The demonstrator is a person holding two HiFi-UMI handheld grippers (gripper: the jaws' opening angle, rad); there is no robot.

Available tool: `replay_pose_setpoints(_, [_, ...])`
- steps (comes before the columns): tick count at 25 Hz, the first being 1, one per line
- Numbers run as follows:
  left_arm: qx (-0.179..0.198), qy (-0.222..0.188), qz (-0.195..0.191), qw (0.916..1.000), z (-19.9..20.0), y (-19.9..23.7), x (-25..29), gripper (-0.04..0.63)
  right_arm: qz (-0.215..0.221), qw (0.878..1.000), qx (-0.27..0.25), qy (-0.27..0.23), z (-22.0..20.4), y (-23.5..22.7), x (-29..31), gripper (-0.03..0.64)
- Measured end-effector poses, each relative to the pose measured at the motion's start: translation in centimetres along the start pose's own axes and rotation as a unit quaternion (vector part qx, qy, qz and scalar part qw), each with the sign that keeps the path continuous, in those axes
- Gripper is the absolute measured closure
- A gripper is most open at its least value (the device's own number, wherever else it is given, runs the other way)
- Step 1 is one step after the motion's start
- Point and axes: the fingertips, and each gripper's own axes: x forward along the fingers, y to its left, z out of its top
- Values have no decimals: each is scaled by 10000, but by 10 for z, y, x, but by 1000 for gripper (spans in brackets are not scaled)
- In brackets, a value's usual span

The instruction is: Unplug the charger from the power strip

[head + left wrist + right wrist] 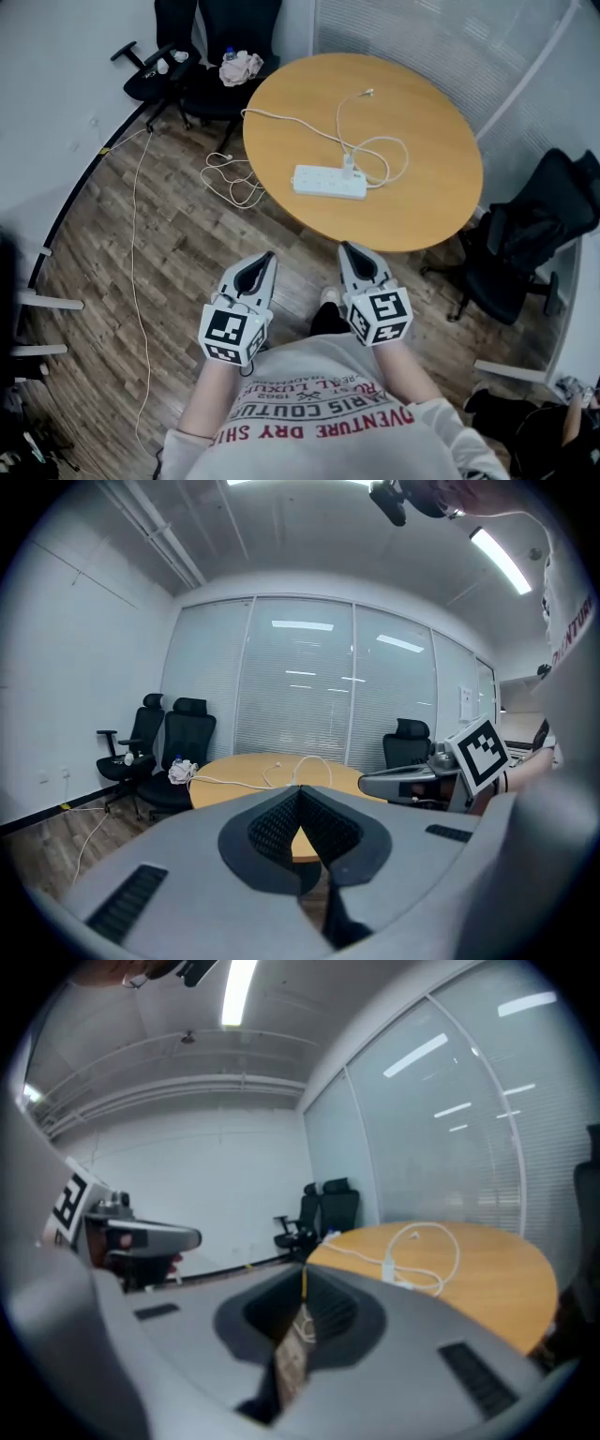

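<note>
Round, smooth wooden table carrying a white oblong power strip.
The boxy charger sits plugged in; the left claw and right claw are both pressed together, empty.

Round wooden table bearing white power strip, charger, looped cable

Only readable stuff is on the person's light grey T-shirt, upside down in the head view. There's a red line "ADVENTURE DRY SH…" that runs off the edge, an outlined "…ARIS COUTUR…", and a small "REAL LUXUR…". The red lettering in the left gripper view is too warped to read.
</note>
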Motion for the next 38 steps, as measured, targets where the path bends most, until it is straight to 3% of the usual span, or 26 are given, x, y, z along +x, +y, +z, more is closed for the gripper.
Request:
replay_pose_setpoints(7, [126,32,128,9998,30,16,102,561,156,9998,-33,154,30,-84,71,588])
replay_pose_setpoints(15, [88,200,101,9997,33,27,204,561,127,9986,-109,509,28,-157,123,588])
replay_pose_setpoints(25, [126,768,-661,9948,10,42,284,561,-643,9911,379,1105,-4,-212,150,588])
replay_pose_setpoints(33, [660,1441,-1667,9732,-17,52,326,561,-1347,9714,1147,1583,-36,-222,175,588])
replay_pose_setpoints(38, [663,2103,-2252,9490,-62,50,330,561,-1648,9577,1085,2097,-57,-217,185,588])
